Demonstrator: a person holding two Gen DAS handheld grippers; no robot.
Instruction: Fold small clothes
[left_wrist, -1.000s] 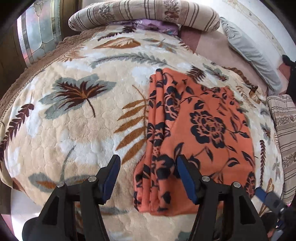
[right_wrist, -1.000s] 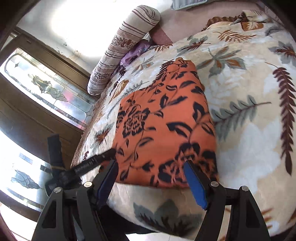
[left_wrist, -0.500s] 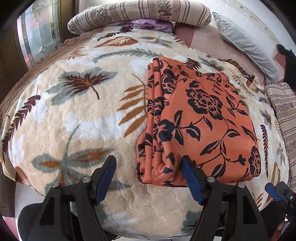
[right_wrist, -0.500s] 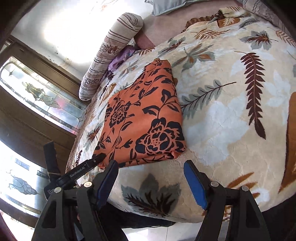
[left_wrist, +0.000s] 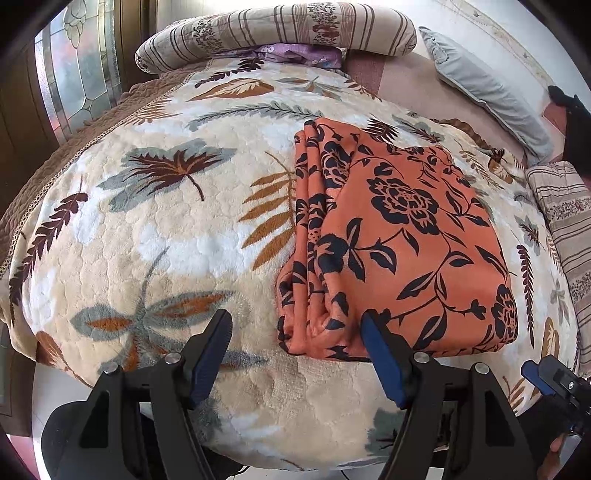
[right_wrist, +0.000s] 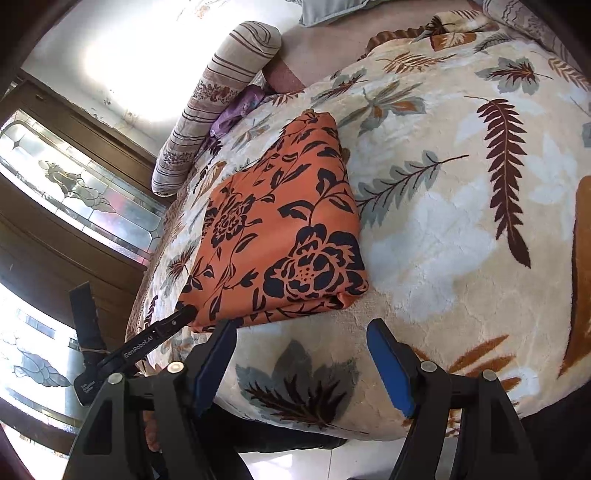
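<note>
An orange garment with a black flower print (left_wrist: 399, 240) (right_wrist: 280, 229) lies folded into a thick rectangle on the leaf-patterned blanket (left_wrist: 155, 236). Its stacked fold edges face left in the left wrist view. My left gripper (left_wrist: 295, 332) hovers open over the bed's near edge, and the garment's near left corner shows between its blue pads without touching them. My right gripper (right_wrist: 301, 332) is open too, just short of the garment's near edge, with only blanket (right_wrist: 461, 221) between its fingers. Each view catches the other gripper at its side: right gripper (left_wrist: 554, 376), left gripper (right_wrist: 147, 343).
A striped bolster (left_wrist: 277, 33) (right_wrist: 218, 96) with a purple cloth (left_wrist: 295, 51) beneath it lies at the far end of the bed. A grey pillow (left_wrist: 487, 88) and a striped cushion (left_wrist: 569, 221) sit to the right. A wooden door with leaded glass (right_wrist: 81, 192) stands at the left.
Both grippers have drawn back from the garment toward the bed's near edge. The left jaws stood over the garment's edge earlier; now they are clear of it and a little wider.
</note>
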